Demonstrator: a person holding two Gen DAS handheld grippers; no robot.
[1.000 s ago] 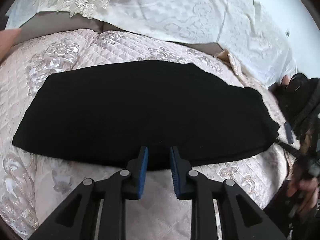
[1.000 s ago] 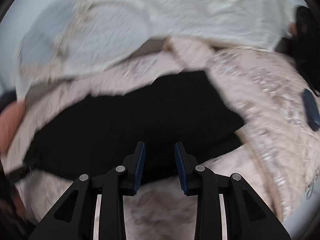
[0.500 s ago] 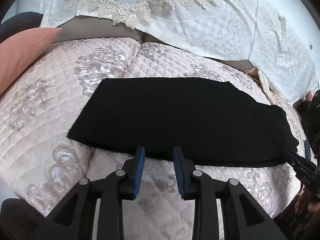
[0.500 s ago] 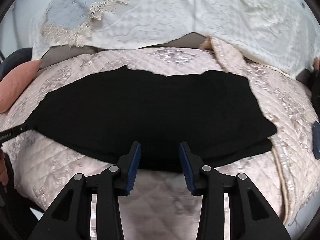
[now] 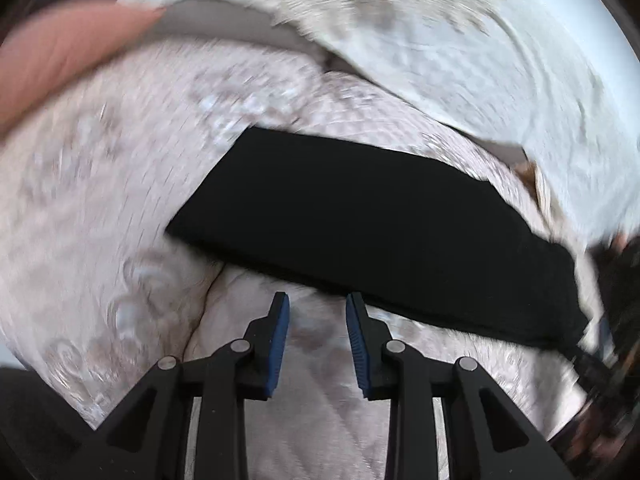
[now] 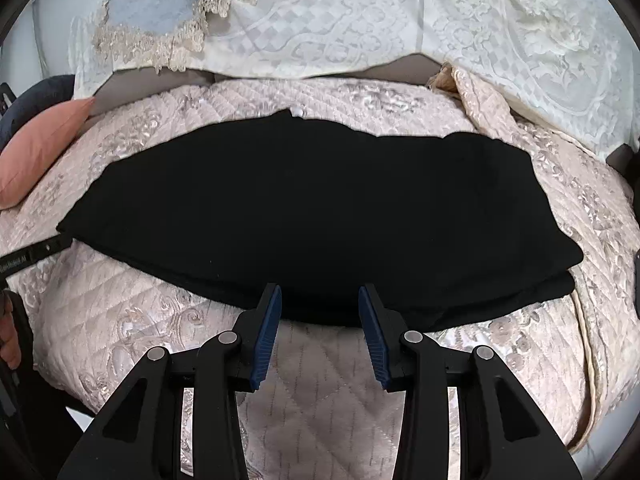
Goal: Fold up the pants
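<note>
Black pants point(image 6: 312, 216) lie folded lengthwise as one long band across a pink quilted bedspread point(image 6: 132, 320); they also show in the blurred left wrist view point(image 5: 360, 232). My right gripper point(image 6: 320, 300) is open and empty, its blue-padded tips at the pants' near edge. My left gripper point(image 5: 316, 306) is open and empty, over the quilt just short of the near edge, toward the pants' left end. The other gripper's tip point(image 6: 36, 252) shows at the left end of the pants.
A salmon pillow point(image 6: 44, 148) lies at the far left of the bed, also in the left wrist view point(image 5: 60, 68). A white lace cover point(image 6: 360, 20) drapes the headboard behind. A dark small object point(image 6: 637, 276) lies at the bed's right edge.
My left gripper has swung left along the pants toward their left end, with motion blur now. My right gripper has steadied and opened a little wider at the near edge.
</note>
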